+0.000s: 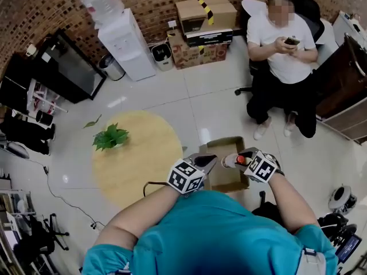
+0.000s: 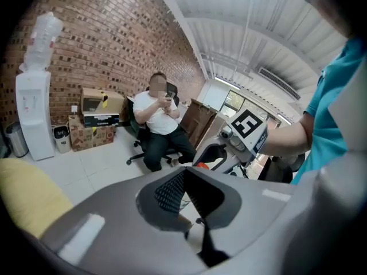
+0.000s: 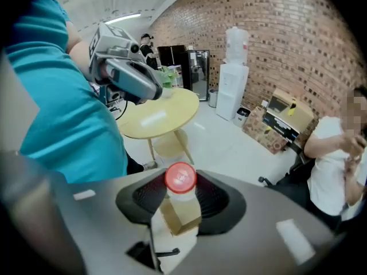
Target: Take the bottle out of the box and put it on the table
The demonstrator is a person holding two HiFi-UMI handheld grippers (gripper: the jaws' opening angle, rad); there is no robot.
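Red is what I pick out first: the bottle [image 3: 180, 178] has a red screw cap over a clear, pale neck. In the right gripper view I look almost straight down on it, so the body is badly foreshortened. The right gripper [image 1: 243, 159] has its jaws partly closed, and the ribbed pads press on the neck from both sides just under the cap. A brown, angular shape sits directly beneath the cap. I cannot tell whether it belongs to the bottle or is the cardboard box [image 1: 221, 146] far below.

From the head view the bottle hangs in the air over that open box, which stands on the white tiled floor. It is just to the right of the round yellow wooden surface [image 1: 137, 165]. Only the cap and a short whitish stretch of the bottle show there, and the rest is lost behind the marker cube. I cannot make out any label.

The left gripper [image 1: 206, 162] is beside the right one, apart from the bottle. Its jaws meet at the tips with nothing between them.

A small potted plant [image 1: 112, 136] stands on the far side of the surface. Much of the box's near side is covered by my grippers and teal sleeves. A seated person [image 1: 284, 56] is across the room.
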